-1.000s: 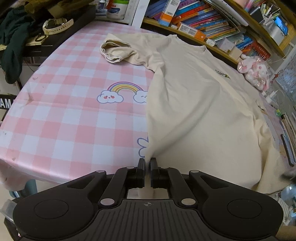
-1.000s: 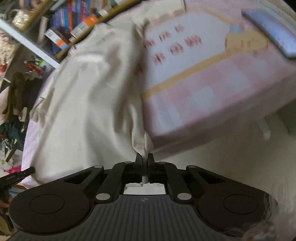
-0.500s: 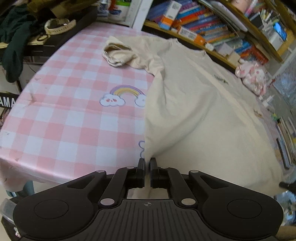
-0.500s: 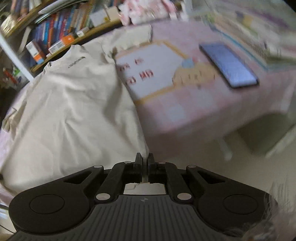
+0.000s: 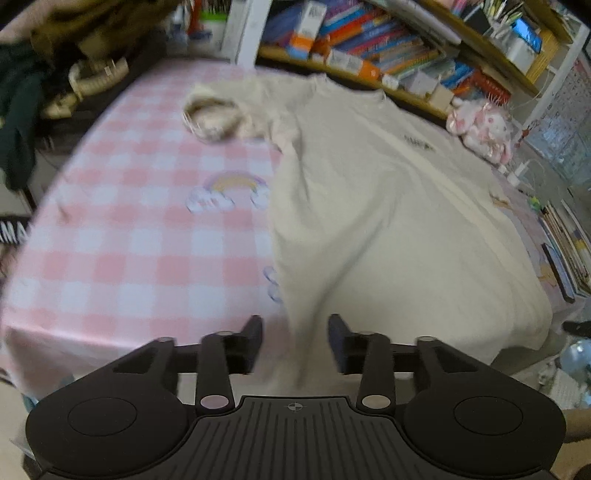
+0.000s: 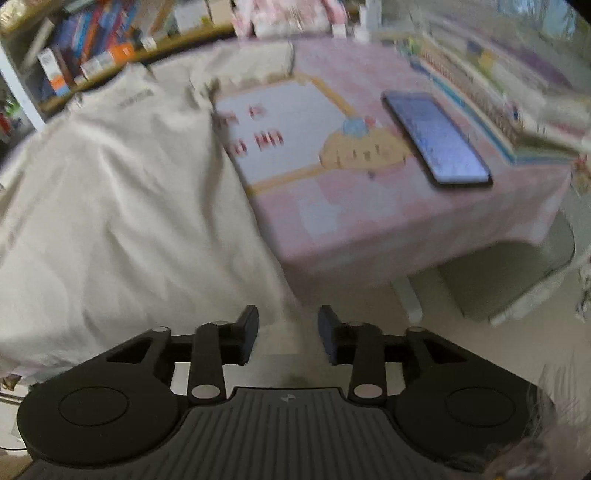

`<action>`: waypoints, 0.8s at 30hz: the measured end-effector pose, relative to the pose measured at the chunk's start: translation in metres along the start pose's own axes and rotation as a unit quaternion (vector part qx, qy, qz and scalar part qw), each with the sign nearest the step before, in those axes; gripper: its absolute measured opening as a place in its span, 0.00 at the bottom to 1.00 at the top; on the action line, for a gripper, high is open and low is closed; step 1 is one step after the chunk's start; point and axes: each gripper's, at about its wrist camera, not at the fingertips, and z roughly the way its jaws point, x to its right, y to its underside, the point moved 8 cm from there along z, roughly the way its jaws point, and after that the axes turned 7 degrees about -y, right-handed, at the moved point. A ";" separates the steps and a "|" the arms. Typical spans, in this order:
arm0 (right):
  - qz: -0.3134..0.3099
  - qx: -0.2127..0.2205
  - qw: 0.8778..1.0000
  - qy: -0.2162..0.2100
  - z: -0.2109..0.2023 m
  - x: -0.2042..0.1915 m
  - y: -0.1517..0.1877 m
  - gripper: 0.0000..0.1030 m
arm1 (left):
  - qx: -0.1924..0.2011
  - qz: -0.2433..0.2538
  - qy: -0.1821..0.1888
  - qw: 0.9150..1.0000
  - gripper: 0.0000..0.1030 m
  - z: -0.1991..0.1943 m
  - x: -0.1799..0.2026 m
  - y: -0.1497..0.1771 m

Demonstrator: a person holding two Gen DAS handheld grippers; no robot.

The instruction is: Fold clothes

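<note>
Pink checked worktop (image 5: 122, 236), bookshelves (image 5: 388, 48) behind. Shirt (image 5: 388, 229) lies spread flat on it, hem draped over the near edge. My left gripper (image 5: 294, 341) and right gripper (image 6: 288, 334) both gape wide at the hem, holding nothing. Phone (image 6: 437, 142) right of shirt.

Looked like a lived-in home room, probably a study or bedroom corner. Evidence: table (image 5: 110, 236) was covered in a pink-and-white checked cloth with a rainbow-and-cloud print (image 5: 229, 192); wooden bookshelves (image 5: 369, 33) behind it were crammed with colourful books and small boxes; a pink plush toy (image 5: 480, 129) sat at the far table edge; dark clothing (image 5: 18, 122) was heaped at the left; a phone (image 6: 437, 142) lay on the cloth near stacked books (image 6: 517, 107).
</note>
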 end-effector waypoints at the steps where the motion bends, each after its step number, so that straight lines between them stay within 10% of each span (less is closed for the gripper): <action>1: -0.007 0.009 1.000 -0.001 -0.005 -0.003 -0.005 0.33 | 0.008 -0.001 -0.007 1.000 0.48 0.001 -0.002 -0.007; 15: -0.107 0.056 0.992 -0.033 0.053 -0.052 -0.130 0.35 | 0.085 -0.021 -0.100 0.991 0.48 0.056 -0.024 -0.116; 24: -0.137 0.036 0.989 -0.053 0.144 -0.073 -0.214 0.35 | 0.094 0.098 -0.207 0.969 0.48 0.124 -0.015 -0.196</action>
